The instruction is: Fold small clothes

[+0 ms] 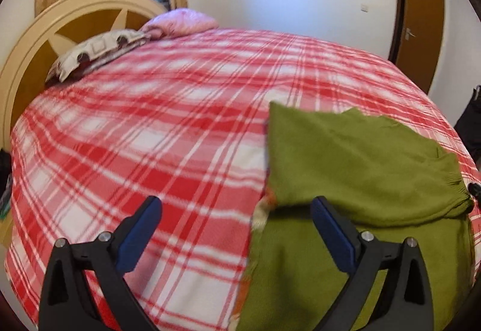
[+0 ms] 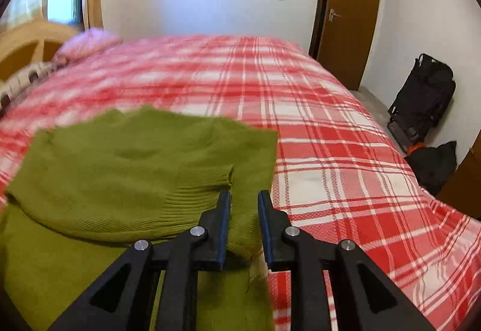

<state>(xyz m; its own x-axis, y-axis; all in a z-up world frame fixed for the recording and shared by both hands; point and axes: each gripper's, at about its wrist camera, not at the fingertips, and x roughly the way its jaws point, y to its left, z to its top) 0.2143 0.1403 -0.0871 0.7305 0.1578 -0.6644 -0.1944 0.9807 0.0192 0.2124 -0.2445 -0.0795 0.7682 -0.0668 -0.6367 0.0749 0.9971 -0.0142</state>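
Note:
A green knitted sweater [image 1: 354, 156] lies partly folded on the red and white plaid bedspread [image 1: 150, 135]. Its ribbed sleeve and upper part are folded over its lower part. My left gripper [image 1: 237, 211] is wide open and empty above the sweater's left edge. In the right wrist view the sweater [image 2: 126, 156] fills the lower left. My right gripper [image 2: 244, 195] is partly open with a narrow gap, over the sweater's right edge. Nothing is held between its blue pads [image 2: 224, 220].
Pillows [image 1: 99, 48] and a pink cushion [image 1: 183, 20] lie by the wooden headboard [image 1: 36, 39] at the far left. A brown door [image 2: 345, 9] stands at the far right. Black bags [image 2: 424, 96] sit on the floor right of the bed.

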